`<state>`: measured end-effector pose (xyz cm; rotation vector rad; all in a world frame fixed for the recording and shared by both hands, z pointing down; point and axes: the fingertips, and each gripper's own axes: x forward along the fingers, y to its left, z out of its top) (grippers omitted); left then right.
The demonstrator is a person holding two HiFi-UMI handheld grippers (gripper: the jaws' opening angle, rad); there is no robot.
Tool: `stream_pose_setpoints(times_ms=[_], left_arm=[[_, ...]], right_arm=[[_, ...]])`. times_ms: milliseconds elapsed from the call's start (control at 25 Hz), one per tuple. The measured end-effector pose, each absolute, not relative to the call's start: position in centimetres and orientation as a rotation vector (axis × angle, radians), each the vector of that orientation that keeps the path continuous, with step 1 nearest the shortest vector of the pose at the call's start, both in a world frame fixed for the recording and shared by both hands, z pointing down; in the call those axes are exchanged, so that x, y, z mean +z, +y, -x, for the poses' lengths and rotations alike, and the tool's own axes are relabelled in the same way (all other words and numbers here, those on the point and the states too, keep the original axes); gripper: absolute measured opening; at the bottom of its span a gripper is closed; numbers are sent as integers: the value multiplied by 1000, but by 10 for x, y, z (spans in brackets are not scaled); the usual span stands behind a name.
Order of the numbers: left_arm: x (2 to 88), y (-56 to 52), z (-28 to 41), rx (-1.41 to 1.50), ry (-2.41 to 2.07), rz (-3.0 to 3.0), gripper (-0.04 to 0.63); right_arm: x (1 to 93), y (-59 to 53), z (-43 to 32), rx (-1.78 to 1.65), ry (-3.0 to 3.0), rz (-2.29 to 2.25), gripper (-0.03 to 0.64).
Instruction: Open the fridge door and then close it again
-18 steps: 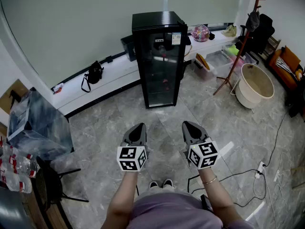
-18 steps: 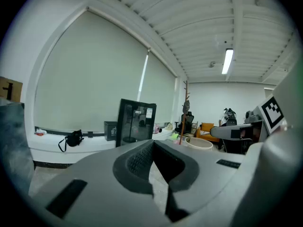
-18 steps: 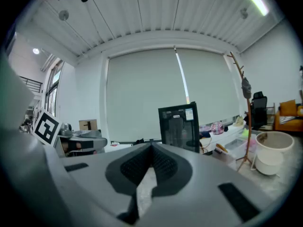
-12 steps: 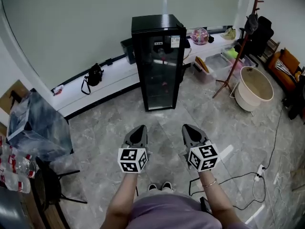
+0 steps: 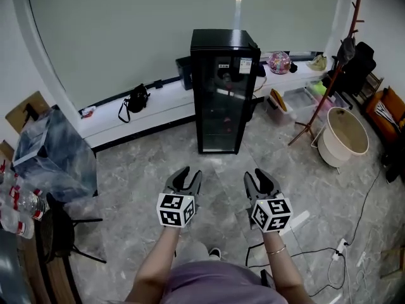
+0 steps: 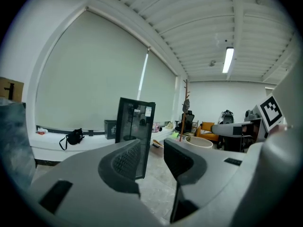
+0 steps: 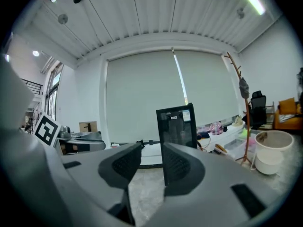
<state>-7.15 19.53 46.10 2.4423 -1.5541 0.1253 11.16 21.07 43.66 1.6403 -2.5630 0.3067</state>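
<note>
A tall black fridge [image 5: 224, 94] with a glass door stands shut against the far wall ledge; it shows also in the left gripper view [image 6: 135, 126] and in the right gripper view [image 7: 177, 126]. My left gripper [image 5: 188, 177] and my right gripper [image 5: 259, 179] hover side by side over the grey floor, well short of the fridge. Both point toward it. Each has its jaws apart with nothing between them. In the left gripper view the left gripper [image 6: 152, 159] frames the fridge; the right gripper [image 7: 152, 163] does the same in its own view.
A black bag [image 5: 134, 99] lies on the white ledge left of the fridge. A coat stand [image 5: 329, 68], a beige tub [image 5: 343, 135] and storage boxes stand to the right. A chair with a plastic-wrapped bundle [image 5: 54, 160] is at left. Cables [image 5: 335, 255] trail on the floor at right.
The head view has shifted, so the fridge now sits further right and slightly lower. Both grippers keep their place side by side, jaws unchanged.
</note>
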Motion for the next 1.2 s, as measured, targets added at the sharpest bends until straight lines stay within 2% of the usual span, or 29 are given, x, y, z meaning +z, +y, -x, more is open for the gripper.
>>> stream_pose_setpoints(times_ms=[200, 520, 1200], left_arm=[[460, 191, 76, 123, -1589, -2421, 160], [470, 153, 77, 148, -1572, -2432, 238], [467, -50, 119, 95, -1566, -2452, 232]], right_arm=[[434, 204, -116, 325, -2582, -1641, 196], [446, 170, -123, 365, -2553, -1674, 250], [440, -22, -95, 333, -2512, -1740, 259]])
